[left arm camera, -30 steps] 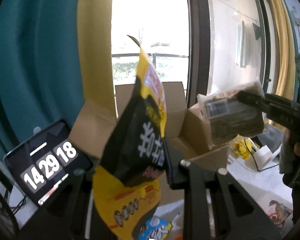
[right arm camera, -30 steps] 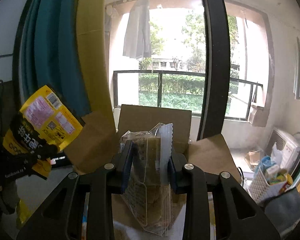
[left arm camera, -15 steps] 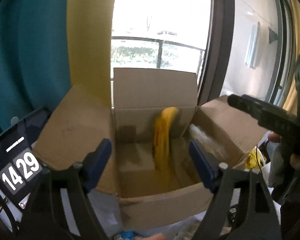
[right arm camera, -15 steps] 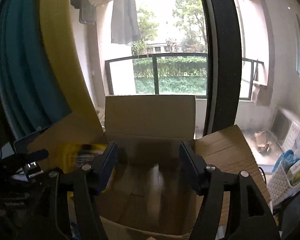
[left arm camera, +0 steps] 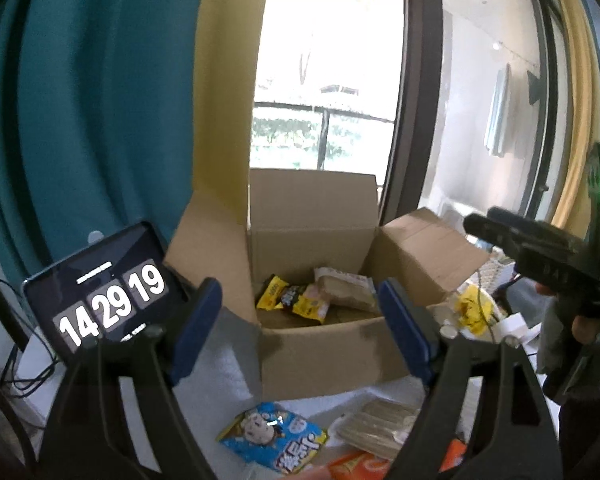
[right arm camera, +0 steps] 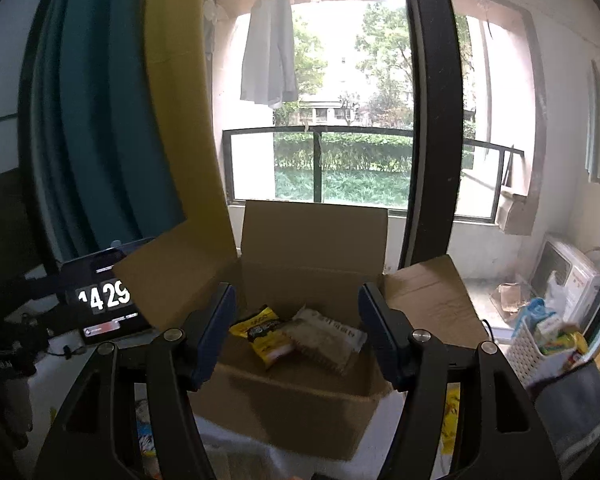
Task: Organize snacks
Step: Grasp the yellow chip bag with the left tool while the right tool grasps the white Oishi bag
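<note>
snacks lie gathered in the open brown cardboard box point(left arm camera: 320, 356), where a yellow-and-black foil snack bag point(left arm camera: 290, 300) rests on the box floor touching a clear-wrapped pale biscuit pack point(left arm camera: 346, 290), the pair tucked toward the far wall so the near half stays free for more. the left gripper point(left arm camera: 300, 332) hangs just before the box's near wall, its blue-padded fingers point(left arm camera: 196, 324) spreading wider with nothing between them. the right gripper point(right arm camera: 294, 330) does likewise, fingers point(right arm camera: 216, 332) parted and empty, framing the two packs from above the near rim. all four flaps stand folded outward, keeping the mouth clear for drops. on the white table point(left arm camera: 236, 376), in front of the box's near wall, a blue cartoon-printed snack packet point(left arm camera: 272, 438), a tan wafer pack point(left arm camera: 380, 426) and an orange packet point(left arm camera: 360, 466) wait, apparently next to go in. a dark tablet showing a flip clock point(left arm camera: 100, 292) leans at the table's left edge.
</note>
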`<state>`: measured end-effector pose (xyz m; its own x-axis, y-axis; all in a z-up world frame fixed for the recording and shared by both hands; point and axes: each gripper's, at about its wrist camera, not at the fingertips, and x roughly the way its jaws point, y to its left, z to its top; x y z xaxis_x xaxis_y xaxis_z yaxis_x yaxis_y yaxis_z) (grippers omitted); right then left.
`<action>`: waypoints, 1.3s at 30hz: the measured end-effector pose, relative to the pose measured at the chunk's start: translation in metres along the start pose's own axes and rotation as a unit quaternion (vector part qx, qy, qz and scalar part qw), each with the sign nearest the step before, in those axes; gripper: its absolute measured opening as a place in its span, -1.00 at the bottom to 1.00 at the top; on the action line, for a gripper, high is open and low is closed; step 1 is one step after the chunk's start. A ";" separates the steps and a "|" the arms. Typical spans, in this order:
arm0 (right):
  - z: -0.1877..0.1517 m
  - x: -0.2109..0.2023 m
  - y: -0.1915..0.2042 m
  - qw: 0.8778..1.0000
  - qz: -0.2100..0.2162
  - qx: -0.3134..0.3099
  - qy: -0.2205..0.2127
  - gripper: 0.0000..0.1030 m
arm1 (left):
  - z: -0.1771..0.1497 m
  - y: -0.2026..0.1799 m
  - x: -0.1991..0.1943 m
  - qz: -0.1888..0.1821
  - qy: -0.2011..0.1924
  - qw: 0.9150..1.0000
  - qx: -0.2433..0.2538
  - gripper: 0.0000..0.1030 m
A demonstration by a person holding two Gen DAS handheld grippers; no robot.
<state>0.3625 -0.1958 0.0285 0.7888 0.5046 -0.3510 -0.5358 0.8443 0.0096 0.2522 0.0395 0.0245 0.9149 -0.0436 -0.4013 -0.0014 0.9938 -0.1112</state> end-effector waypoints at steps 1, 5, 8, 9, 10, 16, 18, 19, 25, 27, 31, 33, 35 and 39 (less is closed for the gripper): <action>-0.002 -0.007 0.002 1.000 -0.001 -0.003 -0.001 0.30 | -0.002 0.000 -0.008 -0.001 -0.005 1.000 -0.002 0.62; -0.009 -0.036 0.006 1.000 -0.007 -0.008 -0.001 0.30 | -0.010 0.001 -0.041 -0.008 -0.022 1.000 -0.011 0.72; -0.021 -0.061 0.010 1.000 -0.010 -0.008 0.000 0.30 | -0.022 -0.001 -0.061 -0.008 -0.024 1.000 -0.017 0.73; -0.025 -0.068 0.011 1.000 -0.011 -0.008 0.001 0.30 | -0.027 -0.001 -0.066 -0.008 -0.022 1.000 -0.019 0.73; -0.030 -0.076 0.012 1.000 -0.013 -0.008 0.003 0.30 | -0.033 -0.001 -0.072 -0.009 -0.019 1.000 -0.021 0.73; -0.069 -0.119 0.009 0.999 -0.018 -0.006 0.027 0.30 | -0.078 -0.006 -0.096 0.008 0.008 1.000 -0.016 0.73; -0.086 -0.130 0.005 0.999 -0.021 -0.003 0.038 0.30 | -0.096 -0.005 -0.101 0.012 0.025 0.999 -0.017 0.73; -0.093 -0.134 0.005 0.999 -0.021 -0.003 0.043 0.30 | -0.104 -0.004 -0.100 0.015 0.034 0.999 -0.017 0.73; -0.142 -0.154 -0.002 0.996 -0.029 0.005 0.082 0.30 | -0.149 0.007 -0.097 0.032 0.090 0.995 -0.023 0.73; -0.155 -0.158 -0.005 0.995 -0.031 0.012 0.095 0.30 | -0.162 0.013 -0.095 0.037 0.105 0.993 -0.030 0.73; -0.186 -0.163 -0.012 0.992 -0.035 0.027 0.122 0.30 | -0.184 0.027 -0.090 0.049 0.136 0.988 -0.047 0.73; -0.200 -0.164 -0.016 0.989 -0.037 0.036 0.136 0.30 | -0.191 0.035 -0.088 0.047 0.145 0.986 -0.066 0.73; -0.214 -0.162 -0.021 0.987 -0.045 0.037 0.149 0.31 | -0.196 0.039 -0.082 0.043 0.154 0.984 -0.077 0.74; -0.240 -0.157 -0.032 0.981 -0.060 0.052 0.175 0.50 | -0.202 0.039 -0.067 0.045 0.165 0.982 -0.076 0.77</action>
<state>0.1832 -0.3452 -0.1410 0.6830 0.3227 -0.6553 -0.3978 0.9167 0.0369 0.1092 0.0607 -0.1362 0.7276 -0.0124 -0.6859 -0.1597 0.9693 -0.1869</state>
